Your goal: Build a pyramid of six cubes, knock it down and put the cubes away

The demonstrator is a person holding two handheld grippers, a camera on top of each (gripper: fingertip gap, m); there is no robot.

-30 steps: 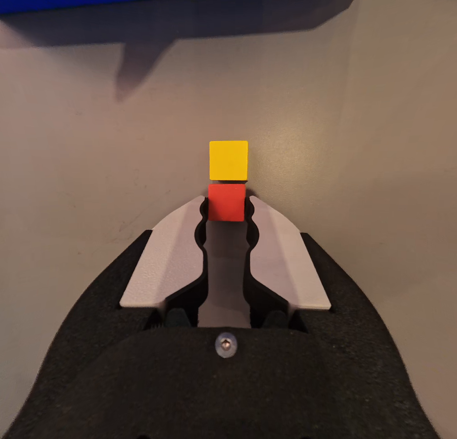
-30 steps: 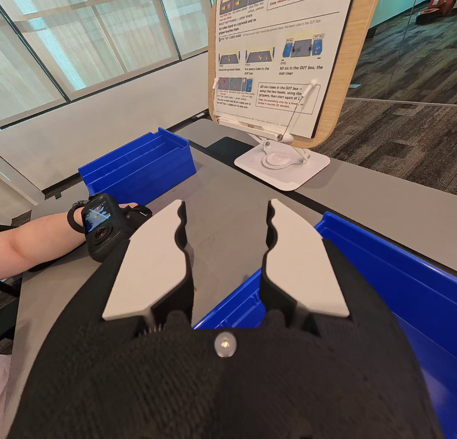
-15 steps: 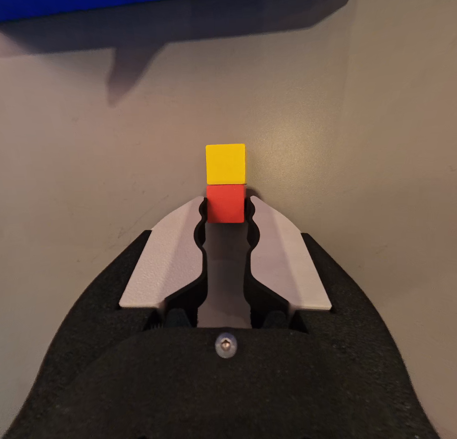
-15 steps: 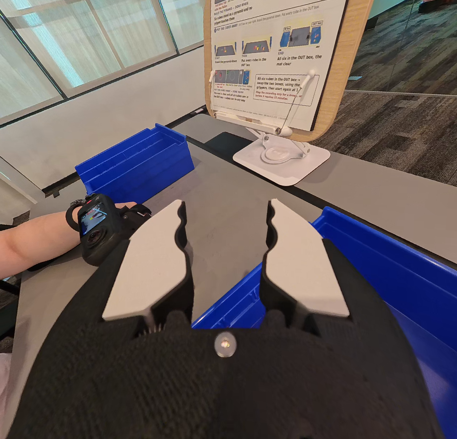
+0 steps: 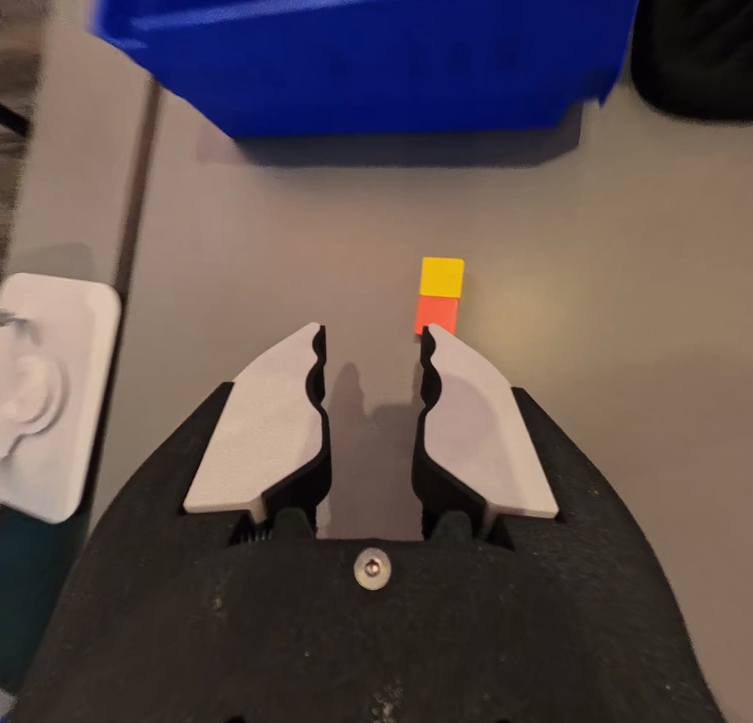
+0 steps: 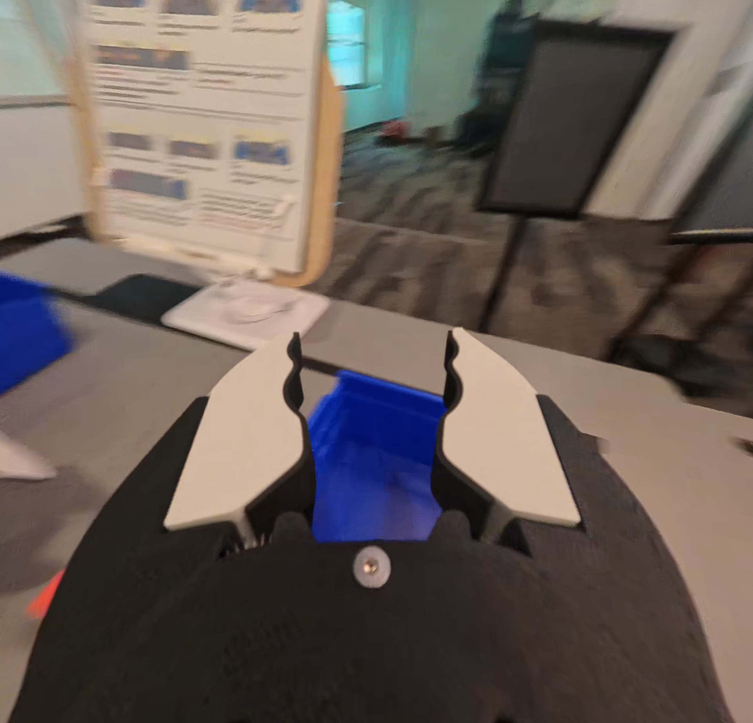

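Note:
In the left wrist view a red cube lies on the grey mat, touching a yellow cube just beyond it. My left gripper is open and empty, above the mat and to the left of the cubes. Its right fingertip overlaps the red cube's near edge in the picture. My right gripper is open and empty, over a blue bin. The right wrist view is blurred by motion. An orange-red patch shows at its lower left.
A blue bin stands beyond the cubes, with a dark object to its right. A white stand base sits at the left. The instruction board on its stand is at the back, and another blue bin at the left. Spacing between my two grippers at the tips: around 30 centimeters.
My left gripper opened and let go of the red cube, then drew back and to the left; the cube stays beside the yellow one. My right gripper swung right.

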